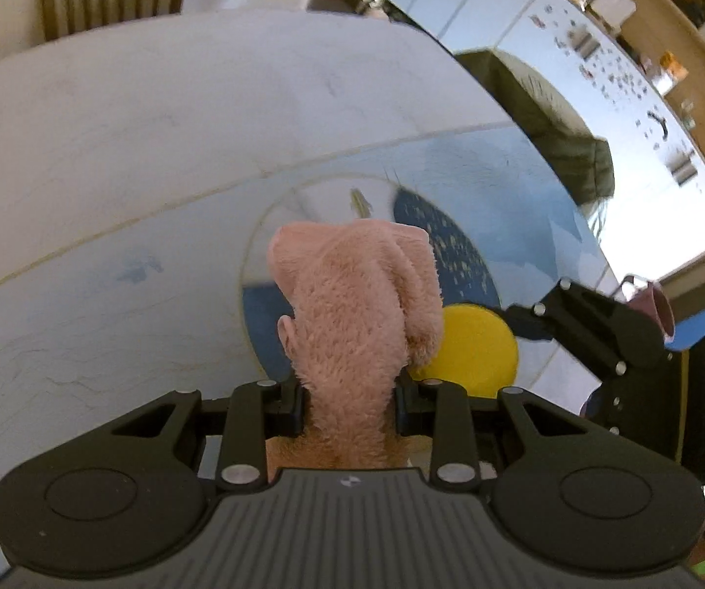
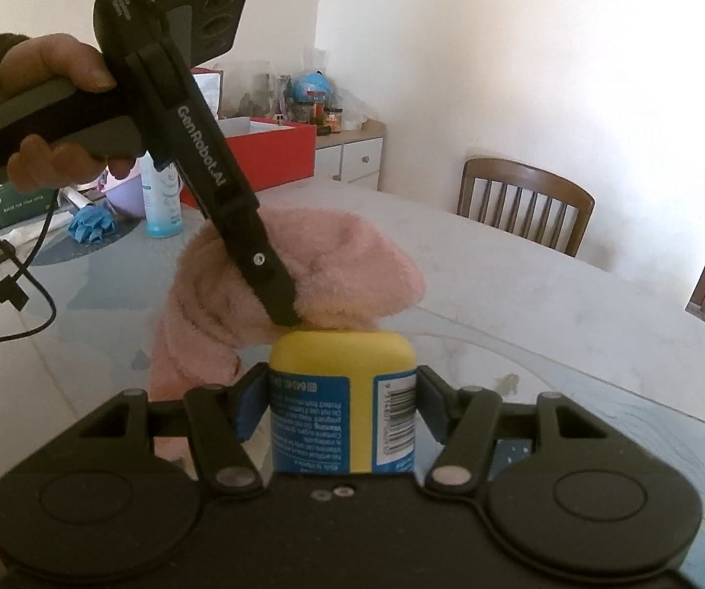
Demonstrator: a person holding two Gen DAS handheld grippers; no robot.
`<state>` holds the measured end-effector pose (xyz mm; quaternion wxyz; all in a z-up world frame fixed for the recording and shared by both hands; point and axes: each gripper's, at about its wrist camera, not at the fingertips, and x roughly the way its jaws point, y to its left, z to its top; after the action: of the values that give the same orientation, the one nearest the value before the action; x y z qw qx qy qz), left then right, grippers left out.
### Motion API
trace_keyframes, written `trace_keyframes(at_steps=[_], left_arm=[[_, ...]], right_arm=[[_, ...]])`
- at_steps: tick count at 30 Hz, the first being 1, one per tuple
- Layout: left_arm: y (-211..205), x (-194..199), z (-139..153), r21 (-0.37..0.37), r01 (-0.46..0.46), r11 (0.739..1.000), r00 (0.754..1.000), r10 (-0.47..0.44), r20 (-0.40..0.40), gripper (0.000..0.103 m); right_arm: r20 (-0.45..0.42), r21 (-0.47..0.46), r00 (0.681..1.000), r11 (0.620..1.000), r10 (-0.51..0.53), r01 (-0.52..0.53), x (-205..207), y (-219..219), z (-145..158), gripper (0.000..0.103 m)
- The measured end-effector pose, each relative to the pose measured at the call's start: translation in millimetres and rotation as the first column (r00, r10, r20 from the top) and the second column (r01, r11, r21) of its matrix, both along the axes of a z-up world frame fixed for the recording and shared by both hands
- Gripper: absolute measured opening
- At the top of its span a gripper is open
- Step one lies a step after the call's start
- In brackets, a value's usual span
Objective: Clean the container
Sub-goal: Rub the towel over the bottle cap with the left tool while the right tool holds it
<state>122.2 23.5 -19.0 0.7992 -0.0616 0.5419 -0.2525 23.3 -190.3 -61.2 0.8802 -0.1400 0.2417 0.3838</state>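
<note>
Hand (image 2: 53, 113) at ten o'clock tilts left tool (image 2: 286, 316), clenched on pink cloth (image 2: 342, 265), apparently touching yellow container (image 2: 342, 392) clamped by right tool (image 2: 340, 388).

left gripper (image 1: 350, 405) clamping pink cloth (image 1: 357, 304), cloth seemingly touching yellow container top (image 1: 480, 348); right gripper (image 1: 524, 319) alongside

1. Daylight fills both of your views; the white wall (image 2: 524, 49) in the right wrist view is washed out.
2. The glossy table (image 1: 156, 122) throws pale glare across your left wrist view.
3. Fisheye bending curves the table edge, and the corners go black.
4. Distant shelves (image 1: 671, 24) look soft and smeared.
</note>
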Motion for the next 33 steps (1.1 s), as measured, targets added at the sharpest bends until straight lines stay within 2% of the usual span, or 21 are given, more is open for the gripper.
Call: trace_keyframes(at_steps=[5, 10, 13, 17, 24, 28, 33], left_arm=[[3.3, 2.6, 24.2, -0.018, -0.024, 1.000, 0.998, 0.025, 0.063, 0.030], [-18.5, -3.3, 36.5, -0.046, 0.042, 0.998, 0.995, -0.038, 0.088, 0.031], [-29.5, -4.3, 32.0, -0.036, 0.070, 0.997, 0.995, -0.067, 0.077, 0.031], [-30.6, -2.1, 26.2, -0.056, 0.065, 0.996, 0.997, -0.062, 0.050, 0.030], [-34.8, -7.4, 11.5, -0.047, 0.071, 0.996, 0.997, -0.070, 0.013, 0.030], [-36.2, -12.4, 0.1, -0.026, 0.064, 0.998, 0.998, -0.064, -0.004, 0.031], [-28.4, -16.7, -3.6, -0.042, 0.037, 0.998, 0.999, -0.037, -0.010, 0.031]], right_arm=[[0.041, 0.028, 0.999, 1.000, -0.009, 0.008, 15.8, 13.4, 2.6, 0.062], [0.047, 0.022, 0.999, 1.000, 0.002, -0.003, 21.3, 17.9, -3.1, 0.062], [0.047, 0.011, 0.999, 1.000, 0.006, -0.007, 17.2, 10.1, -7.6, 0.062], [0.047, 0.024, 0.999, 1.000, 0.004, -0.005, 13.0, 1.5, -9.5, 0.062], [0.047, 0.009, 0.999, 1.000, 0.008, -0.009, 3.5, -16.0, -7.3, 0.062], [0.028, -0.015, 1.000, 1.000, 0.009, -0.008, -2.5, -29.3, -7.4, 0.062], [-0.021, -0.038, 1.000, 0.999, -0.014, 0.013, -0.9, -35.5, -3.4, 0.062]])
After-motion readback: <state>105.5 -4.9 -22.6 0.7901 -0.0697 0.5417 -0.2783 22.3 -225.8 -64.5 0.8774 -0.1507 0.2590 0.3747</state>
